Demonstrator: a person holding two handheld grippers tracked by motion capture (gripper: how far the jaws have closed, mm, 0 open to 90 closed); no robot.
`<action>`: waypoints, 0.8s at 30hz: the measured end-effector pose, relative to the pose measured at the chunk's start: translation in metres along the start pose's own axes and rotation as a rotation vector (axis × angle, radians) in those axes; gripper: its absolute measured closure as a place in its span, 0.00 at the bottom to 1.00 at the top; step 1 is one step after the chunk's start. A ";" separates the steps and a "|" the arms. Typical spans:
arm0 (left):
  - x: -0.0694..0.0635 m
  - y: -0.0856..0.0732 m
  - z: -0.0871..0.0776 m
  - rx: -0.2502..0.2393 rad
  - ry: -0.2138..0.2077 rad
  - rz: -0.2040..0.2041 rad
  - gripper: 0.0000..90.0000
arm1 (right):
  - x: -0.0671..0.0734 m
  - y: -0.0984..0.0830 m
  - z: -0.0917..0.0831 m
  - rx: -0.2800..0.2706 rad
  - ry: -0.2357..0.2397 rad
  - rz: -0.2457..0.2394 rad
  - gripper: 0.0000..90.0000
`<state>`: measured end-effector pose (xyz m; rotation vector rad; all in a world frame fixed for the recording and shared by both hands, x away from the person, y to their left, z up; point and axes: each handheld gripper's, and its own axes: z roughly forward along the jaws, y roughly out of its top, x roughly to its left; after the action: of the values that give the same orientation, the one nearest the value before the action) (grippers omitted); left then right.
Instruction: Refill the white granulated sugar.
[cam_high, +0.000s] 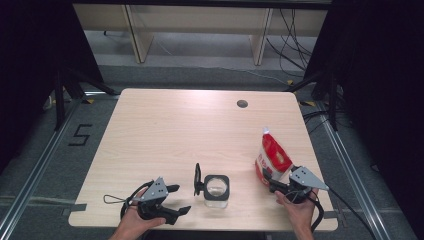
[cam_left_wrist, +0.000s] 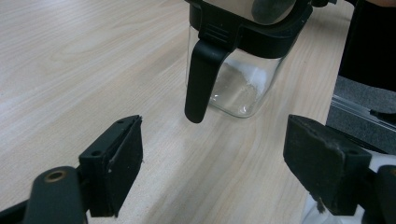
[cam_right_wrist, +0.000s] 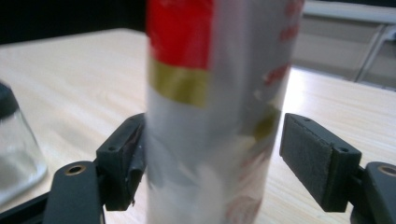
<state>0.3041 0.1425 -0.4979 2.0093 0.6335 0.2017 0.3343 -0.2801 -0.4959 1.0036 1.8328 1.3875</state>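
Note:
A clear glass jar with a black rim stands near the table's front edge, its black lid flipped up at its left side. My left gripper lies open just left of the jar. In the left gripper view the jar stands ahead of my left gripper, beyond the pads, and a black latch hangs down its side. A red and white bag stands upright at the right. My right gripper straddles its lower part. In the right gripper view the bag sits inside my right gripper, against the left pad. A gap separates it from the right pad.
The wooden table has a round cable hole at the back right. The jar's edge appears at the left of the right gripper view. Floor rails run along both table sides, and a "5" mark is on the left floor.

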 end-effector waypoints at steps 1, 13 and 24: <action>0.000 0.000 0.000 -0.008 0.000 -0.004 0.22 | 0.002 -0.001 0.002 -0.050 -0.016 -0.017 0.34; -0.004 -0.001 0.002 -0.007 -0.005 -0.028 0.22 | 0.003 -0.010 0.017 -0.036 -0.054 0.016 0.32; -0.005 0.000 0.004 -0.004 -0.011 0.001 0.22 | 0.003 -0.012 0.019 -0.054 -0.062 0.044 0.34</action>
<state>0.3014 0.1373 -0.4991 2.0057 0.6244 0.1921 0.3463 -0.2703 -0.5126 1.0528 1.7285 1.4085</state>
